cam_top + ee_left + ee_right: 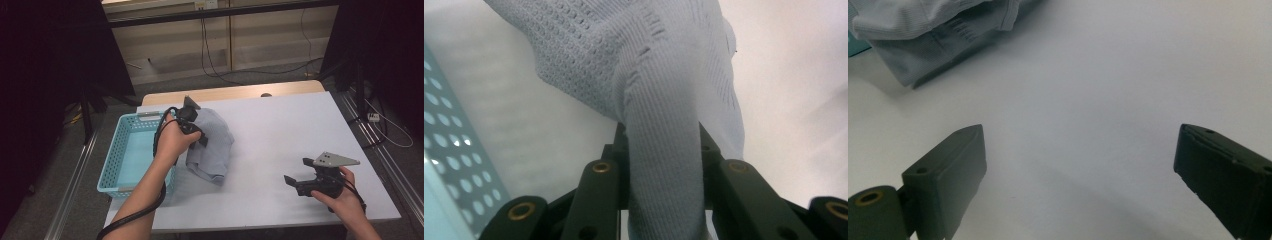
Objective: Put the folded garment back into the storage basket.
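Note:
A pale blue knitted garment [212, 145] hangs bunched over the white table, beside the basket. My left gripper [200, 134] is shut on a fold of it near the top. In the left gripper view the ribbed cloth [659, 125] runs down between the two black jaws and drapes ahead of them. My right gripper [296, 172] rests low at the table's front right, open, with nothing between its fingers. In the right gripper view its wide-apart jaws frame bare table, and the garment's hem [938, 35] lies at the upper left.
A light blue perforated plastic basket [118, 150] stands at the table's left edge, next to my left forearm. The white table top [280, 125] stretches to the right. Beyond it lie a wooden strip, floor cables and dark stands.

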`<state>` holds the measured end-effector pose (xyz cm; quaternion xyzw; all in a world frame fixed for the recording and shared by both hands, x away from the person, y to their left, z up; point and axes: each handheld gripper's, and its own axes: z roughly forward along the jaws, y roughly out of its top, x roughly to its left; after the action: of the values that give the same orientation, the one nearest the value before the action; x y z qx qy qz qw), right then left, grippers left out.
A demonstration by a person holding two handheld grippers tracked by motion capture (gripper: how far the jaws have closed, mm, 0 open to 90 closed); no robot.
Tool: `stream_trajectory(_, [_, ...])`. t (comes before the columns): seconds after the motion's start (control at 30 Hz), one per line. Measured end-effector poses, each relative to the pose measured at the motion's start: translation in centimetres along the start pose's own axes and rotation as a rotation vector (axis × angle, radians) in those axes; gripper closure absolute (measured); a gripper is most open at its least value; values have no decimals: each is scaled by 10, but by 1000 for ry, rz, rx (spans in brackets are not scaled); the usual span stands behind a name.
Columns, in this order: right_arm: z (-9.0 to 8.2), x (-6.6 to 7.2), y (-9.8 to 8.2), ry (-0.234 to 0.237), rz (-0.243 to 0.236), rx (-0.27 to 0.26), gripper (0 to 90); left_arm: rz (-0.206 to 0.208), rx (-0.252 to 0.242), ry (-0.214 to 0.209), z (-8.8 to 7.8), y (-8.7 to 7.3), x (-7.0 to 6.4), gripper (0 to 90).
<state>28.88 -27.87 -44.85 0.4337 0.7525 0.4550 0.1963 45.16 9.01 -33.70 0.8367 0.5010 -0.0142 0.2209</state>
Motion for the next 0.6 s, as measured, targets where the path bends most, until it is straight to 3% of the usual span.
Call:
stream_trajectory(0.47, [1, 0, 0, 13, -3, -1, 68, 33, 19, 33, -15, 17, -1, 726])
stream_trajectory(0.6, [-1, 0, 0, 10, -5, 0, 68, 27, 24, 43, -17, 20, 1, 726])
